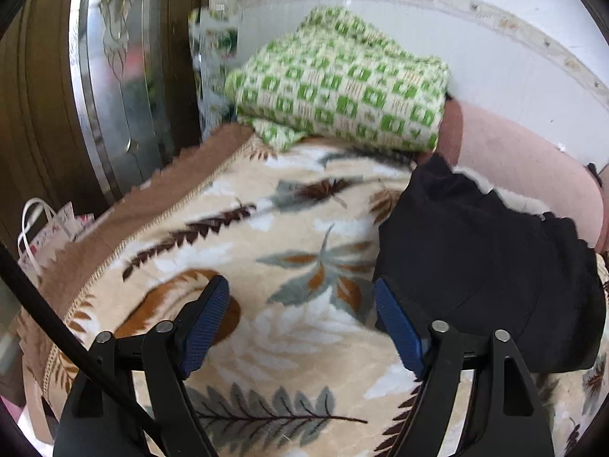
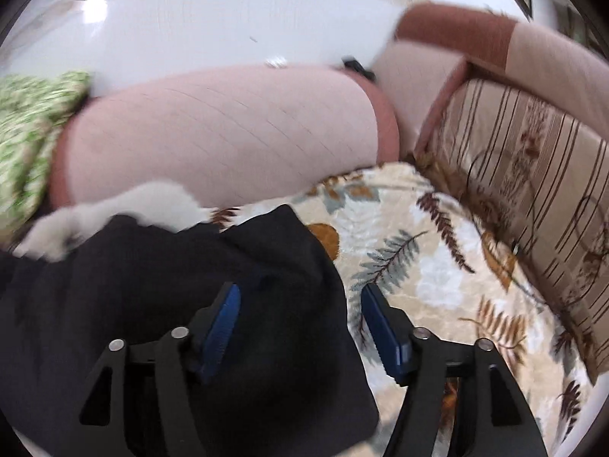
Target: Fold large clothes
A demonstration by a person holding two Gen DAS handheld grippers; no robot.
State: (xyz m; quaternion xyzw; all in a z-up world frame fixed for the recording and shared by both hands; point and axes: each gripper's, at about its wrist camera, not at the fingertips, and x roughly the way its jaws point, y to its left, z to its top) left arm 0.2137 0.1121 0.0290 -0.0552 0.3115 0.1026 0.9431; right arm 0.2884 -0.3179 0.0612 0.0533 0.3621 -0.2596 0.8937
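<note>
Lowest in the left wrist view, the left gripper is spread wide with nothing between its blue pads, hovering over a leaf-patterned blanket. In the right wrist view, the right gripper is also spread and empty; its left pad sits over a black garment, its right pad over the blanket.

The black garment lies bunched at the right of the left view, with white fabric showing at its far edge.

With neither gripper gripping anything, the risk is probably a careless pinch: the plush blanket lies directly under the cloth and could be caught along with it, or only one layer of the bunched garment might be taken, leaving the fold crooked.

Beyond it, a pink cushion presses close, limiting room to spread the garment. A green checked blanket is stacked at upper centre. A striped cushion stands at right, a paper bag at far left.
</note>
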